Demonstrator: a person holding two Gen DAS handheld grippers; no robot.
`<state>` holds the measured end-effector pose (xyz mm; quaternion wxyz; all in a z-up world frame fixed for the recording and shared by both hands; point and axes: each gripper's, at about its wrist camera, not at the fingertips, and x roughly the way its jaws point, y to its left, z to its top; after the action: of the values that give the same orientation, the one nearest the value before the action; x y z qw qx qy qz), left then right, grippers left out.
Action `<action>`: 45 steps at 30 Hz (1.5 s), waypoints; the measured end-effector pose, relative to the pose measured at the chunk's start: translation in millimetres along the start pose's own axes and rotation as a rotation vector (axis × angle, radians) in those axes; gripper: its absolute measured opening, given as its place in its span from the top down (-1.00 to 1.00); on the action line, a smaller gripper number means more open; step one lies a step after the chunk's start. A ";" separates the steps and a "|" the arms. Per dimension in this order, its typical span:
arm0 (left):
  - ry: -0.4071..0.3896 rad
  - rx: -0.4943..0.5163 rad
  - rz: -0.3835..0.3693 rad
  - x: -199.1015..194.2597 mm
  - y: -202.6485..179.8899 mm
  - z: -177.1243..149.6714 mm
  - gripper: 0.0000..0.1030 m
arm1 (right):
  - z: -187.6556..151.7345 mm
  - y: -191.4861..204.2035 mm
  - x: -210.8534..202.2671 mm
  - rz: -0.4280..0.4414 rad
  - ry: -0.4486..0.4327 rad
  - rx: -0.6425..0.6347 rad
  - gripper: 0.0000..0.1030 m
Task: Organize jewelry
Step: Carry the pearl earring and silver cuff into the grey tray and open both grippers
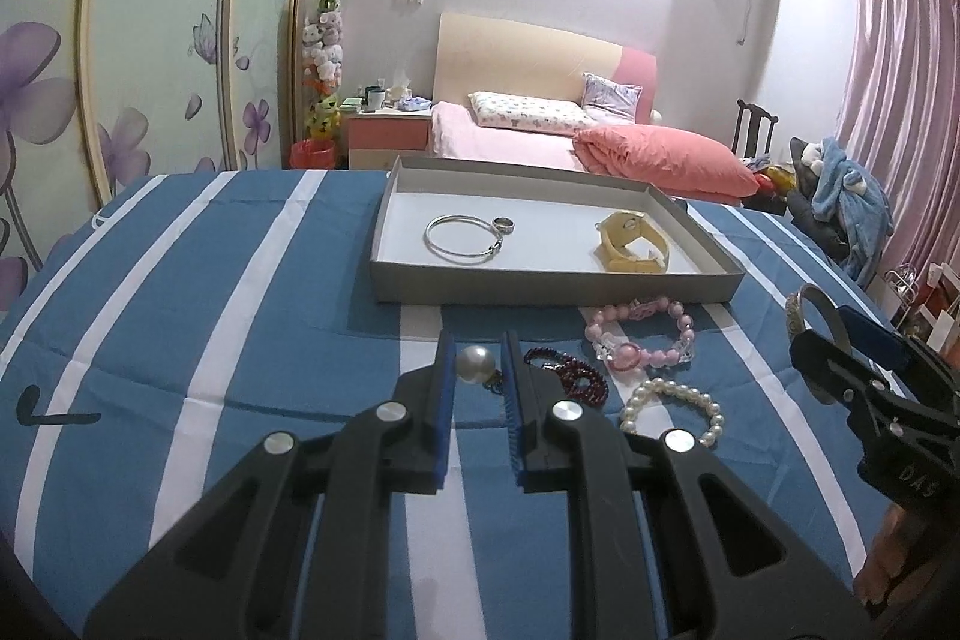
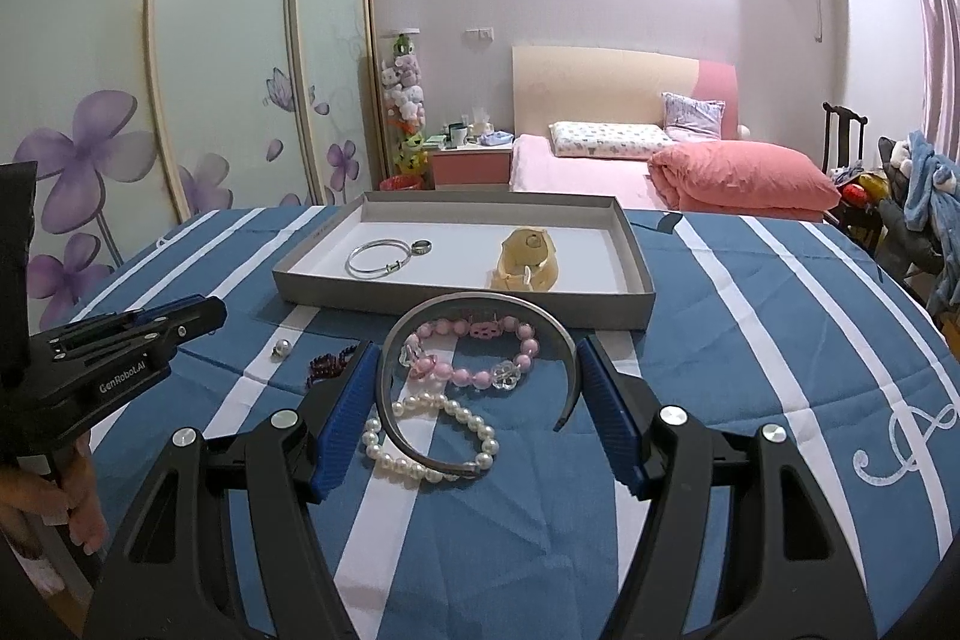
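Note:
A grey tray (image 1: 540,287) (image 2: 456,303) on the blue striped cloth holds a silver bangle (image 1: 462,237) (image 2: 376,257), a ring (image 1: 503,224) (image 2: 422,247) and a yellow watch (image 1: 631,244) (image 2: 528,259). My left gripper (image 1: 477,361) is open around a pearl earring (image 1: 476,363) (image 2: 281,348) on the cloth. A dark red bead bracelet (image 1: 570,373) (image 2: 327,365), a pink bead bracelet (image 1: 645,334) (image 2: 474,352) and a white pearl bracelet (image 1: 675,409) (image 2: 429,439) lie near it. My right gripper (image 2: 480,388) (image 1: 840,334) is shut on a grey open bangle (image 2: 474,307) (image 1: 810,307), held above the bracelets.
A pink bed (image 1: 540,133) (image 2: 660,160), a nightstand (image 1: 387,133) and a flowered wardrobe (image 2: 120,100) stand behind the table. A chair with clothes (image 1: 840,202) and pink curtains (image 1: 888,100) are at the right.

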<state>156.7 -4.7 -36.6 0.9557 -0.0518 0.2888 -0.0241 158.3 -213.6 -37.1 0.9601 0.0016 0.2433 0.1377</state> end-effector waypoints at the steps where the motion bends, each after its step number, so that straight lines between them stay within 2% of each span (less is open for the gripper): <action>1: -0.002 0.001 0.000 -0.2 -0.4 0.5 0.69 | 0.5 0.1 -0.1 0.000 -0.003 0.000 -0.31; 8: -0.027 0.008 0.007 -0.3 -1.6 9.9 0.69 | 10.0 0.9 -2.0 -0.008 -0.042 -0.008 -0.31; 20: -0.127 0.023 0.024 3.7 -4.0 53.2 0.69 | 48.0 -6.3 9.3 -0.044 -0.139 -0.007 -0.31; 29: -0.139 0.048 0.005 27.2 -13.7 75.0 0.69 | 62.7 -8.1 26.3 -0.052 -0.169 -0.003 -0.31; 33: -0.133 0.047 0.006 49.2 -14.0 85.3 0.69 | 69.4 -14.8 43.7 -0.057 -0.163 0.013 -0.31; 45: -0.102 0.040 0.000 116.9 -12.4 107.7 0.69 | 80.6 -33.0 110.9 -0.061 -0.068 0.089 -0.31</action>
<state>313.5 -16.8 -10.3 0.9700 -0.0335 0.2393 -0.0272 298.2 -210.8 -20.1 0.9706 0.0415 0.2161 0.0975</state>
